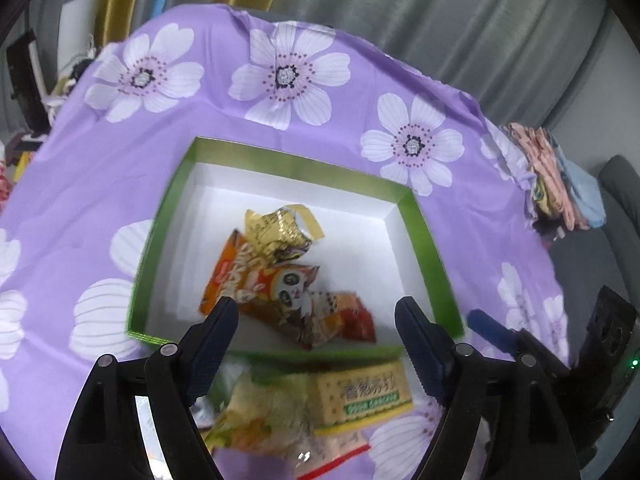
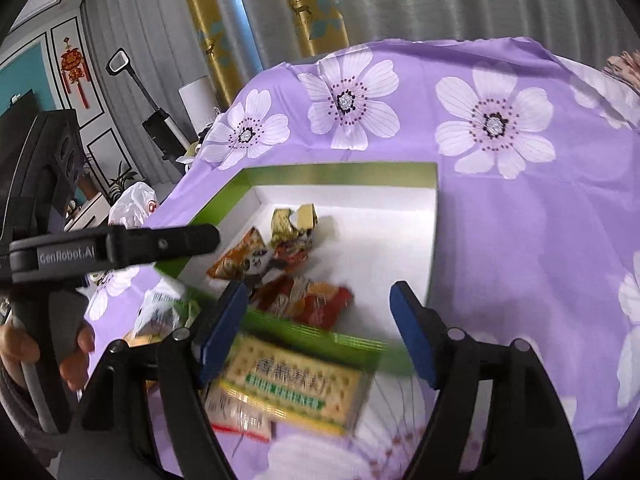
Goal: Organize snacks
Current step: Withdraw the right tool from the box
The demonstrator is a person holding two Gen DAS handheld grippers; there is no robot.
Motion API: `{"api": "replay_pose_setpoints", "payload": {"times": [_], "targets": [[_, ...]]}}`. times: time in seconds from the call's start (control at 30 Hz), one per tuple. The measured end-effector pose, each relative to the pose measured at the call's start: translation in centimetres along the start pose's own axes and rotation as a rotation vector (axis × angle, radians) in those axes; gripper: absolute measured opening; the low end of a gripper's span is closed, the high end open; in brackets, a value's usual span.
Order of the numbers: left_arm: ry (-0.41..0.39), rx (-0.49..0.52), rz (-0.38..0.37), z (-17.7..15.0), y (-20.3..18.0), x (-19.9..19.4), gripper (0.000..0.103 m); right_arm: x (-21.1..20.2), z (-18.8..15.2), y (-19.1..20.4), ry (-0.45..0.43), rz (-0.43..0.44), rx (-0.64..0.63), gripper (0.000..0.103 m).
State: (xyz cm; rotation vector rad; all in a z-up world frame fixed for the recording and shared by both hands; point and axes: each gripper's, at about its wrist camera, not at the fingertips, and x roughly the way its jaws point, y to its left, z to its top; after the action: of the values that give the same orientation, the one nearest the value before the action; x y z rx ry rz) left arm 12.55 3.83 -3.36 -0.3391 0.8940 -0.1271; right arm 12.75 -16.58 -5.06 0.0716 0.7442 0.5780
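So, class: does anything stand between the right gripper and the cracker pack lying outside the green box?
Nothing visible does. The right gripper hangs open above the cracker pack, which lies bare on the purple floral cloth, just outside the near wall of the green box. The left gripper is off to the side.

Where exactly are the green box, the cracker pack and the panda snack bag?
green box [image 1: 426, 236]: left wrist view, its right wall.
cracker pack [image 2: 292, 394]: right wrist view, middle of its printed front.
panda snack bag [image 1: 286, 284]: left wrist view, the panda face.
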Motion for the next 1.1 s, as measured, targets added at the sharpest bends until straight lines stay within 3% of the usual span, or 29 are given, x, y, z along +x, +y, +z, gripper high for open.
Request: {"api": "replay_pose_setpoints", "payload": {"times": [0.2,0.37,0.5,1.1], "targets": [[-0.023,0.102,0.095,-2.3,-1.5,-2.1,0.082,-2.6,-2.5,0.7,0.009,-0.027,0.004,0.078],[-0.054,0.142,0.123,-4.2,-2.6,-4.0,0.09,-4.5,-4.1,2.1,0.018,-0.052,-0.021,0.081],[-0.074,0.179,0.144,-5.7,-3.6,-5.3,0.091,-6.4,-5.0,3.4,0.003,-0.056,-0.046,0.085],[-0.178,0.21,0.195,-8.9,-5.5,-11.0,0.093,-10.6,-5.8,7.3,-0.067,-0.06,-0.123,0.093]]}}
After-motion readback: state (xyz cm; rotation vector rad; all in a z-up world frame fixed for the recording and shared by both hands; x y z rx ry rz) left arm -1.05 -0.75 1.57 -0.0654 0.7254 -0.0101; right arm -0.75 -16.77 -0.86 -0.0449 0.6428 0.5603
